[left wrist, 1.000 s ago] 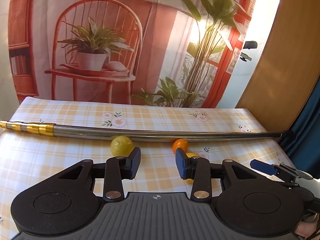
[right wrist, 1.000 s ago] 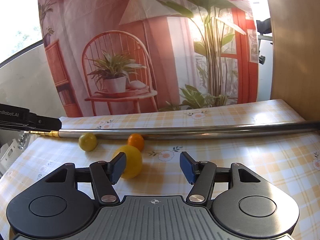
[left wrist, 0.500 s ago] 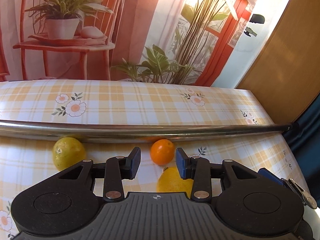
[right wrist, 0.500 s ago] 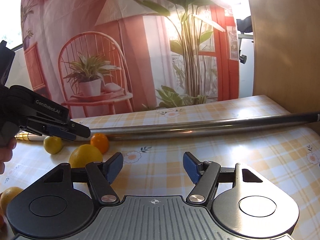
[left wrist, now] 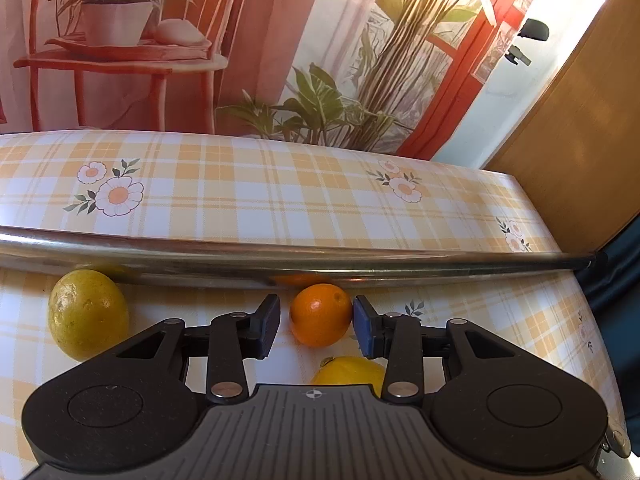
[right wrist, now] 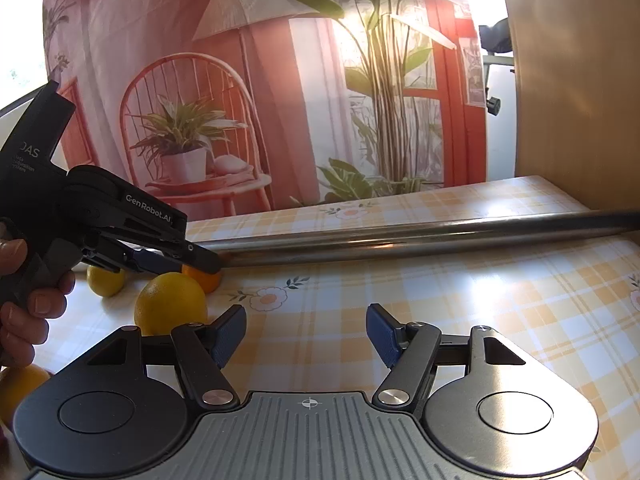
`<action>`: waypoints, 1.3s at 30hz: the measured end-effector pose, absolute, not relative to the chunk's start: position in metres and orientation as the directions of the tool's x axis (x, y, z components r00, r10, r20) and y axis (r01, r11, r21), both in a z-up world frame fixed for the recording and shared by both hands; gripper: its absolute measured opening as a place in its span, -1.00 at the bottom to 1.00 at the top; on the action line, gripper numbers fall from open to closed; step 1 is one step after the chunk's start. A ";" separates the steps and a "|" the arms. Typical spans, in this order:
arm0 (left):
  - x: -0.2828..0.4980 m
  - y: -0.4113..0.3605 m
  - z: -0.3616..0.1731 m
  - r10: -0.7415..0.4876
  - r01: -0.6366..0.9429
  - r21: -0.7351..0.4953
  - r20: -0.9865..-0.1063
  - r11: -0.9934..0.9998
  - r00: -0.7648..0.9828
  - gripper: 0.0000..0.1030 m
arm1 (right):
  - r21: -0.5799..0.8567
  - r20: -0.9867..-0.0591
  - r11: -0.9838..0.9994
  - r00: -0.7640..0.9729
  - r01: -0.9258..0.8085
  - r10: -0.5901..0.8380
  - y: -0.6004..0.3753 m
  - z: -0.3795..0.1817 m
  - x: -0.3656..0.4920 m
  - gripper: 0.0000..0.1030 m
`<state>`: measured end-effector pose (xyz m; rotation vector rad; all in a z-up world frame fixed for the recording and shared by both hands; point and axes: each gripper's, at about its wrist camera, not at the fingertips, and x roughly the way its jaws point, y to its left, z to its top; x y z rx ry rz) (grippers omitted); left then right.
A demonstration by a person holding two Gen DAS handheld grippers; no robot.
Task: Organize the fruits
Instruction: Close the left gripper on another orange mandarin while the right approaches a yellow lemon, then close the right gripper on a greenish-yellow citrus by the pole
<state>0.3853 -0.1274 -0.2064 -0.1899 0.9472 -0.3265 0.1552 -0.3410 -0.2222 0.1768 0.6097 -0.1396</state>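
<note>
Small orange (left wrist: 320,315): round, glossy, on the tablecloth. Yellow-green lemon (left wrist: 87,314): speckled, well left. Yellow lemon (left wrist: 347,372): nearer, partly hidden.

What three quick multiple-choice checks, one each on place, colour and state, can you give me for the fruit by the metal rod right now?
1. Where does the small orange sit?
A. Between the fingers of the left hand-held gripper
B. On the far side of the metal rod
C. On the yellow-green fruit

2. What colour is the fruit just left of the left hand-held gripper?
A. Red
B. Yellow-green
C. Purple

3. How is the right hand-held gripper?
A. Shut on a lemon
B. Shut on the rod
C. Open, holding nothing

Answers:
1 A: a finger stands on either side of it, in front of the rod.
2 B: its skin is dull yellow-green.
3 C: only the checked tablecloth shows between its fingers.
</note>
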 end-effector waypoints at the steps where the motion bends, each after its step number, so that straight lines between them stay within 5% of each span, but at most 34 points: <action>1: 0.386 -0.128 -0.208 -0.356 0.189 -0.302 -0.766 0.934 0.535 -0.20 | 0.124 -0.581 0.975 0.810 0.183 -0.078 -0.341 -0.223 0.155 0.22; 21: 0.319 -0.085 -0.148 -0.332 0.248 -0.222 -0.695 0.943 0.638 -0.28 | 0.235 -0.573 0.951 0.819 0.201 -0.032 -0.357 -0.226 0.148 0.27; 39: 0.227 0.012 -0.122 -0.160 0.039 -0.194 -0.663 0.980 0.732 -0.28 | 0.294 -0.615 0.939 0.788 0.178 0.043 -0.331 -0.197 0.146 0.28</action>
